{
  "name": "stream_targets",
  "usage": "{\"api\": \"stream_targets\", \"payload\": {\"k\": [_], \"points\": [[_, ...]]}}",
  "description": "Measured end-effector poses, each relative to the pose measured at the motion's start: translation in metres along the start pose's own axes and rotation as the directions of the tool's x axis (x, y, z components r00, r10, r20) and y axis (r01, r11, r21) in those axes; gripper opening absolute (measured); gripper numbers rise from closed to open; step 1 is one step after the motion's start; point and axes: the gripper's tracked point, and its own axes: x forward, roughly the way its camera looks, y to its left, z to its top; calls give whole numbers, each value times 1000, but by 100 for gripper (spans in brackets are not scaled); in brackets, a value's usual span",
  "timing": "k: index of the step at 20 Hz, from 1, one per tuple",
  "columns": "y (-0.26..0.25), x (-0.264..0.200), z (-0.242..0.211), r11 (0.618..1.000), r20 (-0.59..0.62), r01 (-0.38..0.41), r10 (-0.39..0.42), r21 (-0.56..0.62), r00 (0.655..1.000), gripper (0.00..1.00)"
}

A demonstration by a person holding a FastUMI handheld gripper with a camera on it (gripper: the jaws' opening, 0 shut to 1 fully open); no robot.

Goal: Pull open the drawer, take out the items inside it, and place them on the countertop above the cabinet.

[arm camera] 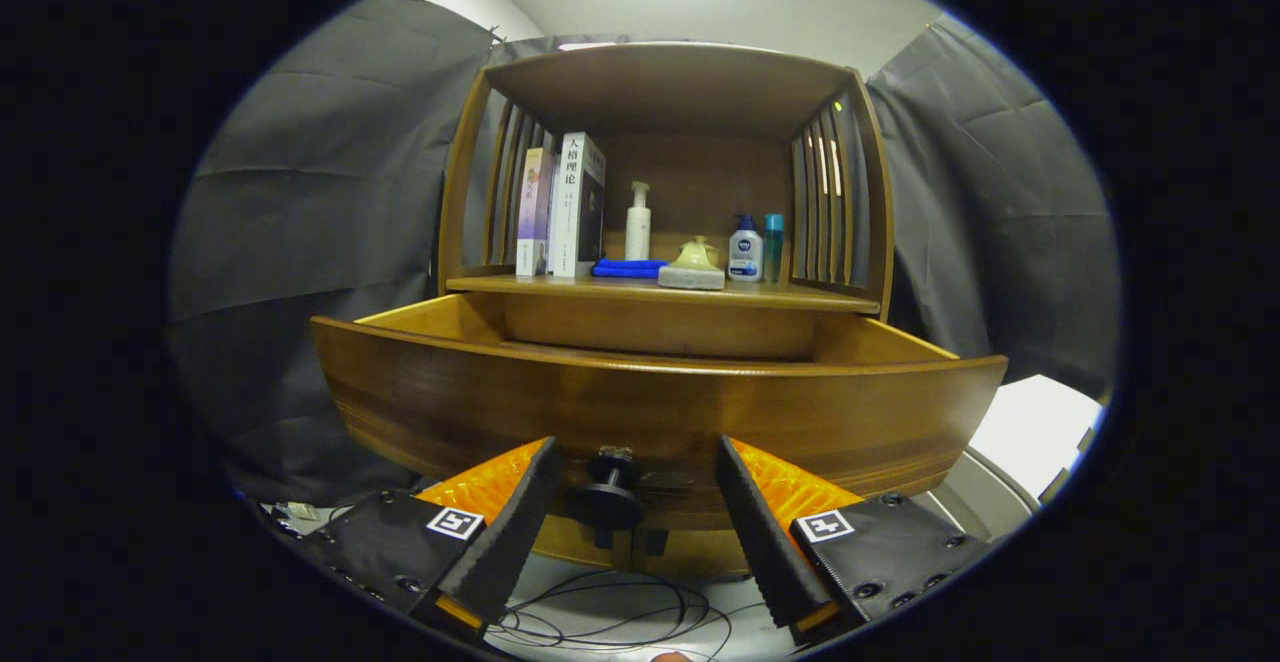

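The gripper faces the front of a wooden cabinet, its fingers spread wide with a dark round knob standing in the gap between them, touched by neither. The knob sits at the middle of the drawer front, and the drawer is pulled well out from under the countertop; its inside is hidden behind the tall front panel, so what it holds cannot be told. On the countertop, at the left edge, two books stand upright side by side. Just right of them a blue cloth lies flat, with a white pump bottle standing behind it. Near the middle rests a pale sponge-like block with a yellowish object on top. Toward the right edge stand a small white bottle with a blue cap and a slim teal bottle, close together. Thin black cables loop on the floor below the drawer.
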Motion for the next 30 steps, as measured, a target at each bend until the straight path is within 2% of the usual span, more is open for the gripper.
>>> {"api": "stream_targets", "payload": {"k": [13,20,27,30], "points": [[3,10,-5,997,-4,78,-78,-8,997,97],[3,14,-3,997,-3,82,-82,-14,997,98],[2,38,2,996,-21,86,-86,7,996,98],[3,51,-3,996,-64,79,-76,40,995,98]]}}
